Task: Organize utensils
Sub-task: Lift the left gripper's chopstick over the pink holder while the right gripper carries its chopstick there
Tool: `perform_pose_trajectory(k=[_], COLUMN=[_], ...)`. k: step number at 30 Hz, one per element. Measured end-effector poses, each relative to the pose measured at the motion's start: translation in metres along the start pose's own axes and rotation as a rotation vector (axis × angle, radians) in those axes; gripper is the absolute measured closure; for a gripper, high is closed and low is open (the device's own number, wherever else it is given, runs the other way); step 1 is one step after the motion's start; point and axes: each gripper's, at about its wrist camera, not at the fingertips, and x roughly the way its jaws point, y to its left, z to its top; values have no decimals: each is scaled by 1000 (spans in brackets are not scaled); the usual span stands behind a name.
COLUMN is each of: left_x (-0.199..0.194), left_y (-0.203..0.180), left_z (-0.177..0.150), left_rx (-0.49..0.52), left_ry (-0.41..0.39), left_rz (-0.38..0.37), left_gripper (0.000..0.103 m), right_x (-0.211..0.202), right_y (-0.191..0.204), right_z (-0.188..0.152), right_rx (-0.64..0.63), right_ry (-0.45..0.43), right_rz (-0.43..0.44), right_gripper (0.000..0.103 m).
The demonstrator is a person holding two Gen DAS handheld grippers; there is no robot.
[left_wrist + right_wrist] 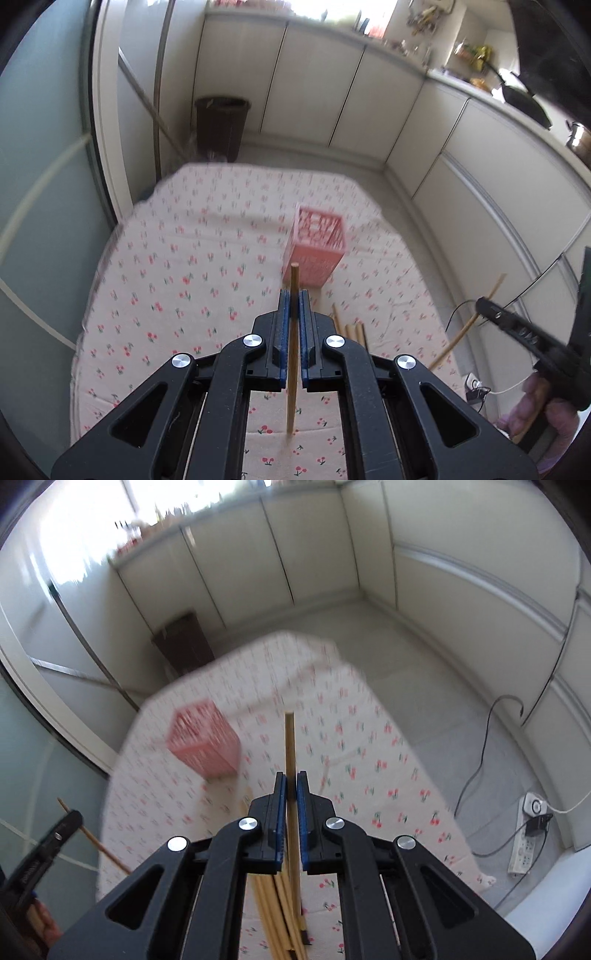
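My left gripper (294, 295) is shut on a wooden chopstick (293, 350) that runs upright between its blue pads, above the cherry-print tablecloth (184, 266). A pink perforated utensil holder (317, 251) stands just beyond it. My right gripper (290, 775) is shut on another wooden chopstick (290, 738), lifted over the cloth, with the pink holder (205, 744) to its left. Several more chopsticks (277, 904) lie on the cloth under the right gripper. The right gripper (480, 303) with its chopstick (465, 328) also shows at the left view's right edge.
A dark waste bin (221, 127) stands on the floor past the table's far edge. White cabinets (369, 110) line the walls. A power strip (526, 834) with cables lies on the floor to the right of the table.
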Motion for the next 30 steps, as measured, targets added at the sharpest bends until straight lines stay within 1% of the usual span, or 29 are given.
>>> perform_pose_trajectory(k=[3, 5, 7, 10, 12, 15, 19, 22, 28, 29, 30], left_x=[-17, -26, -33, -41, -42, -40, -32, -16, 32, 41, 44], left_y=[-7, -12, -14, -21, -28, -37, -47, -52, -45, -41, -36], left_z=[13, 27, 41, 72, 94, 119, 138, 148, 151, 149, 148], left_rx=[17, 22, 19, 18, 27, 34, 46, 37, -16, -30, -44], left_ry=[-59, -93, -121, -176, -205, -229, -250, -252, -236, -229, -222], left_rz=[2, -4, -12, -18, -18, -26, -21, -14, 7, 10, 12], left_gripper=[99, 99, 99, 99, 99, 99, 99, 99, 97, 96, 92], right_x=[-27, -37, -45, -54, -57, -55, -48, -36, -8, -1, 7], right_y=[1, 4, 7, 18, 26, 37, 52, 61, 68, 68, 68], right_z=[18, 30, 50, 82, 100, 121, 136, 145, 145, 145, 144], right_rx=[42, 61, 82, 86, 83, 72, 49, 36, 30, 33, 36], right_ry=[-76, -109, -141, -184, -206, -212, -223, -216, -203, -196, -186], right_rz=[51, 74, 106, 145, 166, 210, 234, 246, 234, 232, 235], right_gripper=[97, 97, 97, 97, 97, 97, 97, 97, 97, 97, 97])
